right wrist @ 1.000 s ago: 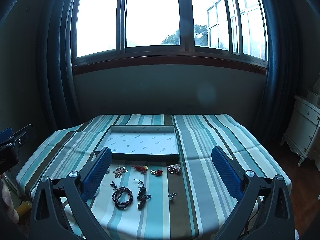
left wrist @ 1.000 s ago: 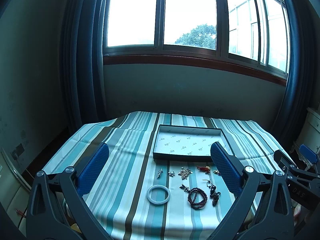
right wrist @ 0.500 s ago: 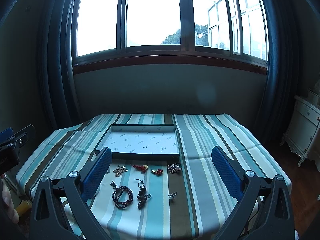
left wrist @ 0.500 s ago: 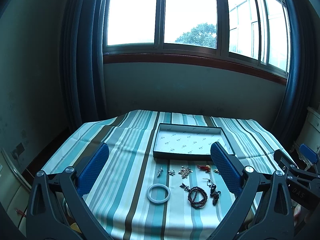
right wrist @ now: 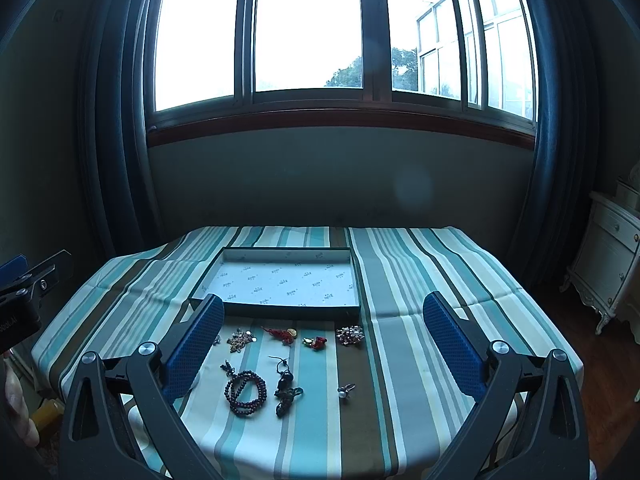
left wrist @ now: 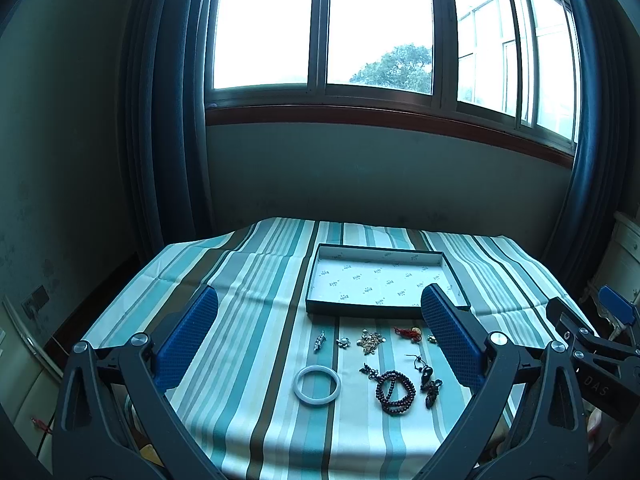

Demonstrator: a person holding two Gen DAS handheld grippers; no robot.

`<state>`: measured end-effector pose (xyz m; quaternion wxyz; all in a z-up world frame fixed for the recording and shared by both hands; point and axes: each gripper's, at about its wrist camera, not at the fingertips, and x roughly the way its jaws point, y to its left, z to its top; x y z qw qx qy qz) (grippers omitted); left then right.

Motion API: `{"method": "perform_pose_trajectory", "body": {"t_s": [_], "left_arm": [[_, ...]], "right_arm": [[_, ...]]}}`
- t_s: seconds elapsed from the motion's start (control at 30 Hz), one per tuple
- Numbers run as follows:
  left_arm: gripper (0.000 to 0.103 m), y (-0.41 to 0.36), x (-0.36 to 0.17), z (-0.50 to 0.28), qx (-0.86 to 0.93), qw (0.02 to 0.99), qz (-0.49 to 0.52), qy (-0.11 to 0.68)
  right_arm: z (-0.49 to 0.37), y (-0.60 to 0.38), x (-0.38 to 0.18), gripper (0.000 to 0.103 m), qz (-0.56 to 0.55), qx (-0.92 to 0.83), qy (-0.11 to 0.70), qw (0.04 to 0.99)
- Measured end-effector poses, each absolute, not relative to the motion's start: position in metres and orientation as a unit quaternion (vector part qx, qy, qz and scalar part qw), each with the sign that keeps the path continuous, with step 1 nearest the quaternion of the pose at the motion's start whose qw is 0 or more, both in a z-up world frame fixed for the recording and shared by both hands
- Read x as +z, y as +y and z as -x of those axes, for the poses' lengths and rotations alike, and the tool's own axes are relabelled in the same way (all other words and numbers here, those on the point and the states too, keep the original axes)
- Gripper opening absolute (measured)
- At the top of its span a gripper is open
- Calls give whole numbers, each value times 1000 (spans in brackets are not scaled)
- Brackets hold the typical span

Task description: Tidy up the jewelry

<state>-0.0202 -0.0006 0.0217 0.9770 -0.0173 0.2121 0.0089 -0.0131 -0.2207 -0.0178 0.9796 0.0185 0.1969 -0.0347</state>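
Observation:
A dark-rimmed tray (left wrist: pixel 384 312) with a white patterned lining sits mid-table; it also shows in the right wrist view (right wrist: pixel 276 310). Jewelry lies in front of it: a white bangle (left wrist: pixel 317 385), a dark bead bracelet (left wrist: pixel 394 392) (right wrist: pixel 245 391), a gold piece (left wrist: pixel 371 341) (right wrist: pixel 240 338), red charms (left wrist: pixel 409 333) (right wrist: pixel 282 333), a sparkly brooch (right wrist: pixel 350 334), a pearl ring (right wrist: pixel 345 390), a black pendant (right wrist: pixel 285 390). My left gripper (left wrist: pixel 319 338) is open and empty, held above the near table. My right gripper (right wrist: pixel 323 338) is open and empty too.
The table wears a striped teal cloth (right wrist: pixel 420 280). A wall with windows and dark curtains (left wrist: pixel 172 120) stands behind it. A white cabinet (right wrist: pixel 608 256) stands at the right. The other gripper shows at the view edges (left wrist: pixel 592 344) (right wrist: pixel 24 296).

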Motion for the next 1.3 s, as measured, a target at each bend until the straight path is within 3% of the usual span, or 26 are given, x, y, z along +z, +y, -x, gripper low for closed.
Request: {"method": "perform_pose_trajectory", "body": {"t_s": [1.3], "left_arm": [[101,2,7,1,8,973,-1,232]], "right_arm": [[-3,-224,-32,99,-19,-26,219,975]]}}
